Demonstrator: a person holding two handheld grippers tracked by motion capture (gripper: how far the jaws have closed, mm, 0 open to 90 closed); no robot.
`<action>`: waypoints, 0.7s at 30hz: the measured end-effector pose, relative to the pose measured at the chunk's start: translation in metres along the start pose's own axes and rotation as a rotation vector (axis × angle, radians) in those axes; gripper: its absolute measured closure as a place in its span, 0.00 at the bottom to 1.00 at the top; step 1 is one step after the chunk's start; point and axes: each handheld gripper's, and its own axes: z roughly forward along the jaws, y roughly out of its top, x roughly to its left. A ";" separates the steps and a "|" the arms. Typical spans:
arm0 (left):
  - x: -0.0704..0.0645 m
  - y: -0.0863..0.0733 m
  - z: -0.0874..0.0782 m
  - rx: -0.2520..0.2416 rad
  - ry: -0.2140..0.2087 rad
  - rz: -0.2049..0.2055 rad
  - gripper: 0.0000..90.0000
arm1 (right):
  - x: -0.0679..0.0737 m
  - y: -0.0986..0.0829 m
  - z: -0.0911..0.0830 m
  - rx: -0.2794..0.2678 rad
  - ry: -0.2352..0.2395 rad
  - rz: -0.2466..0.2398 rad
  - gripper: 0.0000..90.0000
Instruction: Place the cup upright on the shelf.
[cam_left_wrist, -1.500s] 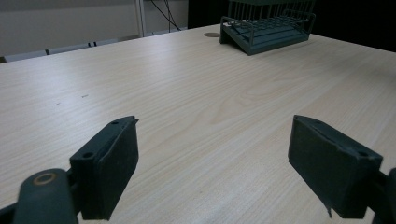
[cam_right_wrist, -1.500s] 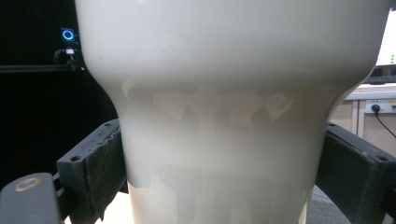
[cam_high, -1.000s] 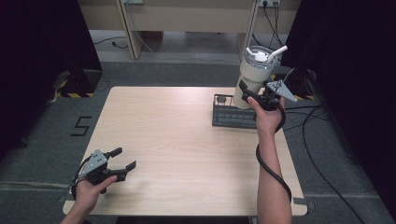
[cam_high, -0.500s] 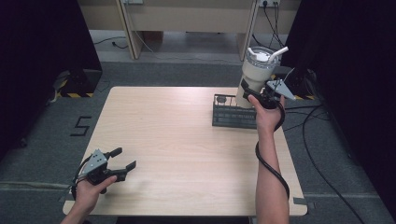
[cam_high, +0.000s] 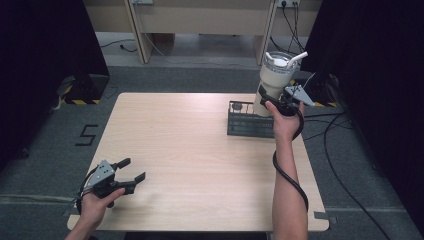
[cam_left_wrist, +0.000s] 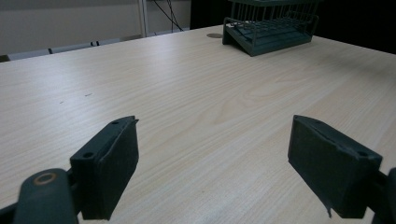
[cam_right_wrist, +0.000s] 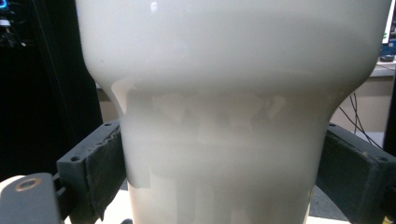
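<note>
A large cream tumbler (cam_high: 275, 80) with a lid and a white straw is held up over the far right of the table, above the back of a dark green wire rack (cam_high: 248, 122). My right gripper (cam_high: 267, 100) is shut on the tumbler's narrow lower part. In the right gripper view the tumbler (cam_right_wrist: 229, 93) sits between the two black jaws of that gripper (cam_right_wrist: 229, 172). My left gripper (cam_high: 133, 169) rests low at the near left corner, open and holding nothing. Its view looks between its jaws (cam_left_wrist: 215, 158) across the bare wood to the rack (cam_left_wrist: 271, 30).
The light wooden table (cam_high: 200, 150) has free room across its middle and left. A black cable (cam_high: 290, 175) trails along the right forearm. Dark curtains stand on both sides, and cables lie on the floor at the right.
The right gripper with the tumbler has shifted only very slightly. The left gripper has stayed where it was, open.
</note>
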 end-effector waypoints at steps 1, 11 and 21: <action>0.000 0.000 0.000 0.000 0.000 0.000 0.18 | 0.000 -0.001 0.000 0.005 -0.003 0.004 0.12; 0.000 0.000 0.000 0.000 0.001 -0.001 0.18 | -0.006 -0.009 0.007 0.031 -0.021 0.010 0.12; 0.001 0.000 0.000 -0.002 0.002 -0.004 0.18 | -0.011 -0.018 0.017 0.048 -0.042 0.019 0.12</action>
